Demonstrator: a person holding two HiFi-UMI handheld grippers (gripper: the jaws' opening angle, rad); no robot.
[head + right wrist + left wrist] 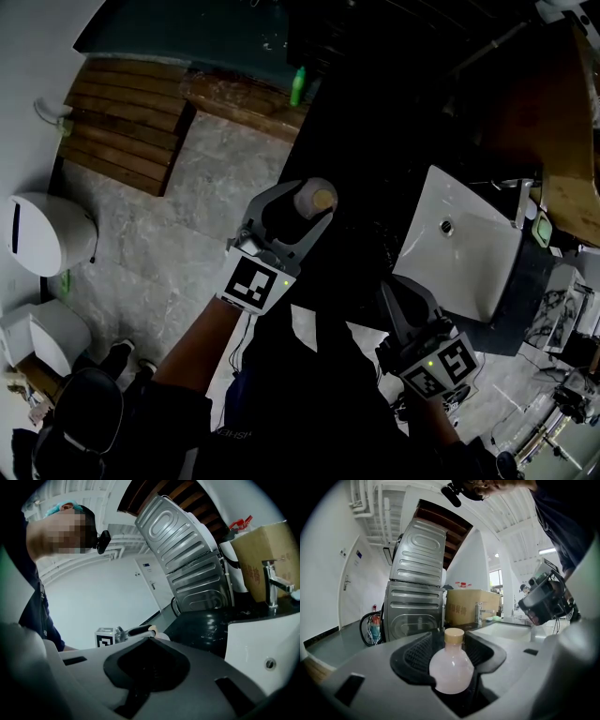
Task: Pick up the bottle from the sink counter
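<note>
A small pale pink bottle (pixel 314 198) with a tan cap stands upright at the left edge of the dark sink counter (pixel 375 159). My left gripper (pixel 305 202) is around it, one jaw on each side, and the pads stand a little off its body, so the gripper is open. In the left gripper view the bottle (pixel 451 667) fills the gap between the jaws, cap up. My right gripper (pixel 394 292) hovers lower, near the front corner of the white sink (pixel 469 244). Its jaws meet at the tips (pixel 150 639) with nothing between them.
A faucet (pixel 274 585) rises behind the sink basin. Beyond the counter are a cardboard box (pixel 466 606) and a ribbed metal appliance (pixel 417 597). A green bottle (pixel 298 86) stands by a wooden platform (pixel 122 131). A white toilet (pixel 42 234) is at the far left on the grey floor.
</note>
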